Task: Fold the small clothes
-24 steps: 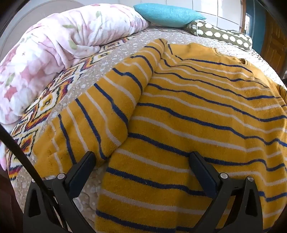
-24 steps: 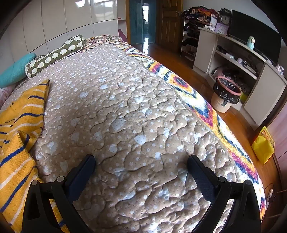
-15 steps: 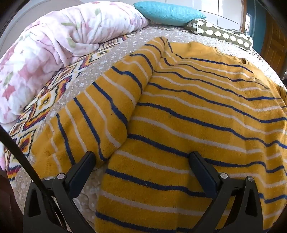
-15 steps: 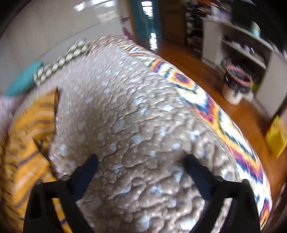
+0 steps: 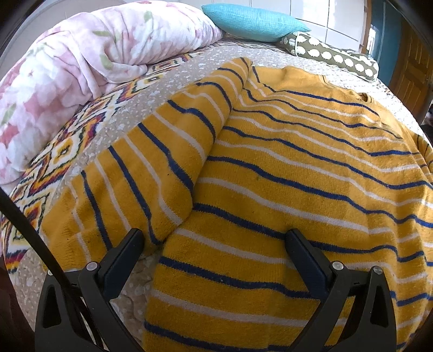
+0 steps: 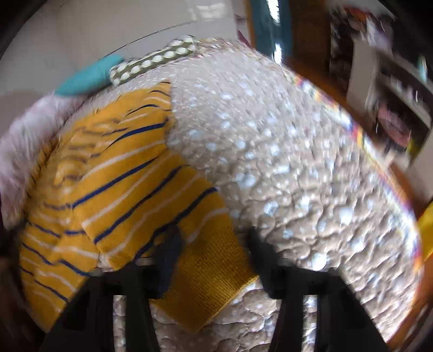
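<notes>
A yellow sweater point(image 5: 284, 173) with blue and white stripes lies flat on the quilted bed. One sleeve point(image 5: 151, 173) is folded along its left side. My left gripper point(image 5: 213, 243) is open just above the sweater's lower hem. In the blurred right wrist view the sweater point(image 6: 113, 184) fills the left half. Its other sleeve ends in a plain yellow cuff point(image 6: 211, 273). My right gripper point(image 6: 213, 243) is open with its fingers on either side of that cuff, not closed on it.
A pink floral duvet point(image 5: 81, 70) is bunched at the left. A teal pillow point(image 5: 251, 21) and a green spotted bolster point(image 5: 333, 56) lie at the head of the bed. The beige quilt point(image 6: 297, 162) spreads right of the sweater. Shelves point(image 6: 392, 103) stand beyond the bed.
My right gripper has swung quickly left from bare quilt to the sweater's sleeve cuff, which now lies between its fingers. My left gripper has barely moved.
</notes>
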`<state>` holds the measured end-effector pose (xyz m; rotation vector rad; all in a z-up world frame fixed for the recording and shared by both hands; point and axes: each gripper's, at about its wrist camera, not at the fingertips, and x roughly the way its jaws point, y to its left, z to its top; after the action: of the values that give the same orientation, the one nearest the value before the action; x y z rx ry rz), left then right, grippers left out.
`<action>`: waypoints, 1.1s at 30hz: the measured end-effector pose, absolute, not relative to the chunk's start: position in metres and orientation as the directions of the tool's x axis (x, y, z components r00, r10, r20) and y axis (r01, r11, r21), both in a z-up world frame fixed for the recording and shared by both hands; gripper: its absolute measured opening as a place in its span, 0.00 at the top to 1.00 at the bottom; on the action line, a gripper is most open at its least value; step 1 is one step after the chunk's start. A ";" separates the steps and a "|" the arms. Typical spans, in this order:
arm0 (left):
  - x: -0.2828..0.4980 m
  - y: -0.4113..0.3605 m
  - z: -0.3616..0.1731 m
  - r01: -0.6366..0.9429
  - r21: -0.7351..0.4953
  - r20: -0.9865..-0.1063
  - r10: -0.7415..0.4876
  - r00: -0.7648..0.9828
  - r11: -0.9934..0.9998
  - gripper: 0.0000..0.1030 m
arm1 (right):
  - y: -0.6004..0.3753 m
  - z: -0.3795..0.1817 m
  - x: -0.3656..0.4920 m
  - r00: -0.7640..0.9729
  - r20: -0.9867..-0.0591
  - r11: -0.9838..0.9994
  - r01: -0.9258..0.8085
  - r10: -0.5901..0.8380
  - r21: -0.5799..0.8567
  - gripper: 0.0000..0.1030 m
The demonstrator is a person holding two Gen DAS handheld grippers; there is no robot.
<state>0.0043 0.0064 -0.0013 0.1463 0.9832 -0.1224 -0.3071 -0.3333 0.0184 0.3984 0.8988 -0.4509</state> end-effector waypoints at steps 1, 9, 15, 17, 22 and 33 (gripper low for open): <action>0.004 0.006 -0.001 0.169 0.068 -0.833 -0.038 0.551 0.983 0.00 | -0.337 0.025 -0.311 0.549 -0.810 0.828 0.538 -0.204 0.156 0.91; 0.006 0.007 0.001 0.169 0.053 -0.838 -0.048 0.544 0.984 0.00 | -0.415 0.072 -0.364 0.210 -0.736 0.501 0.842 -0.643 -0.198 0.80; 0.001 0.012 0.012 0.217 0.003 -0.862 -0.108 0.496 0.976 0.12 | -0.348 0.084 -0.372 0.448 -0.698 0.623 0.782 -0.558 0.003 0.53; -0.011 0.026 0.030 0.278 -0.142 -0.846 -0.262 0.465 0.950 0.23 | -0.328 0.081 -0.357 0.503 -0.693 0.680 0.733 -0.517 0.024 0.52; -0.028 0.097 0.080 0.342 -0.323 -0.727 -0.463 0.508 0.882 0.17 | -0.292 0.065 -0.316 0.561 -0.714 0.780 0.625 -0.419 0.033 0.47; 0.039 0.175 0.037 0.260 -0.134 -0.858 -0.243 0.452 0.956 0.15 | -0.228 0.023 -0.267 0.543 -0.788 0.877 0.480 -0.290 0.008 0.47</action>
<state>0.0395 0.1751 0.0368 0.0179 1.0572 -0.3111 -0.2665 -0.2276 0.0229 0.2337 0.8857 -0.4616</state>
